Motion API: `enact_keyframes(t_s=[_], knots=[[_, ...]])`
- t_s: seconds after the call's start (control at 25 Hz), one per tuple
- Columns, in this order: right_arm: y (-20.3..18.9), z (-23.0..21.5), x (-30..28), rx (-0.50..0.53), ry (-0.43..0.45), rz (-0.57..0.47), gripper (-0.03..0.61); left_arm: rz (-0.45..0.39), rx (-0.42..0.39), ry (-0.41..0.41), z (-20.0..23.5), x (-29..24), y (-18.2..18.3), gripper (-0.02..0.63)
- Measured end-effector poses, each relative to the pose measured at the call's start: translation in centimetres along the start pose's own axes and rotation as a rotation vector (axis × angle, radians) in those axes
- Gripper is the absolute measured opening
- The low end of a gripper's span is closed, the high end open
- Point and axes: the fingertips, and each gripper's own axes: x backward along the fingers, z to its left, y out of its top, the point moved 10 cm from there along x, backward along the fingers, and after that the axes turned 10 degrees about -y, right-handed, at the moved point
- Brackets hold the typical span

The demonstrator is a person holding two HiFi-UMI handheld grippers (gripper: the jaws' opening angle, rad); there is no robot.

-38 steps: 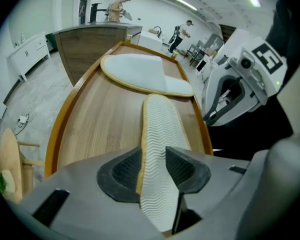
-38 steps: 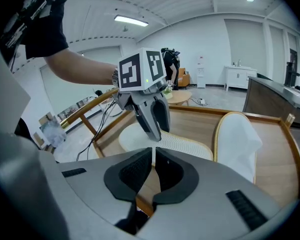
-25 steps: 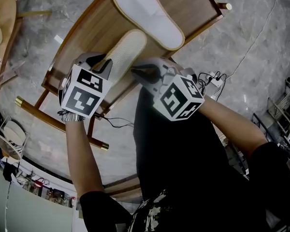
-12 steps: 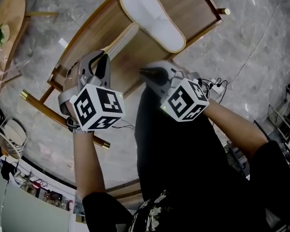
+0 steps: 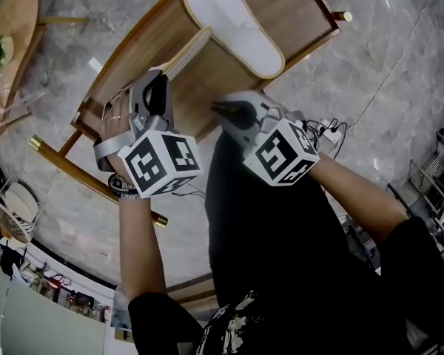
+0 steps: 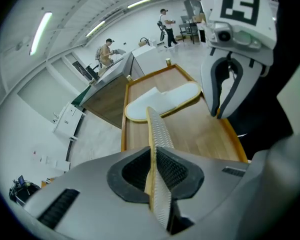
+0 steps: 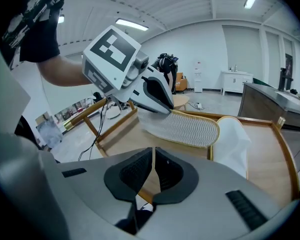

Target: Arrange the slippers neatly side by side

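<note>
A white slipper (image 5: 233,24) lies flat, upper side up, on the far part of a low wooden table with a raised rim (image 5: 296,6). My left gripper (image 5: 161,76) is shut on the second slipper (image 5: 186,49) and holds it on edge above the table. In the left gripper view its zigzag sole (image 6: 159,131) stands upright between the pads, and the jaws have just been closing on it. My right gripper (image 5: 216,108) hovers beside it over the near rim, shut with nothing between its pads (image 7: 140,169). From the right gripper view the held slipper (image 7: 182,129) hangs in front of the white slipper (image 7: 232,144).
The table stands on a grey marble floor. A cable and power strip (image 5: 327,124) lie to the right, and a round wooden table (image 5: 7,28) stands at the far left. People (image 6: 107,51) work in the background. The person's dark trousers fill the near side.
The left gripper has rolled and risen, turning the held slipper from sole facing up to standing on edge. The right gripper has stayed in place.
</note>
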Motion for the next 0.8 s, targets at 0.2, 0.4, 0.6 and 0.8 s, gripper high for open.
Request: enact_keyframes(t_s=[0.2, 0.4, 0.6, 0.8], knots=[[0.1, -0.3, -0.3, -0.014, -0.003, 0.0, 0.014, -0.041, 0.031, -0.046, -1.5, 0.4, 0.2, 0.031], [0.2, -0.7, -0.2, -0.015, -0.004, -0.009, 0.014, -0.101, 0.16, -0.139, -2.7, 0.6, 0.4, 0.028], [0.8, -1.2, -0.1, -0.054, 0.006, -0.035, 0.015, -0.187, 0.386, -0.257, -3.3, 0.5, -0.3, 0.029], [1.1, -1.8, -0.1, -0.088, 0.02, -0.041, 0.015, -0.279, 0.644, -0.308, -4.5, 0.7, -1.9, 0.029]])
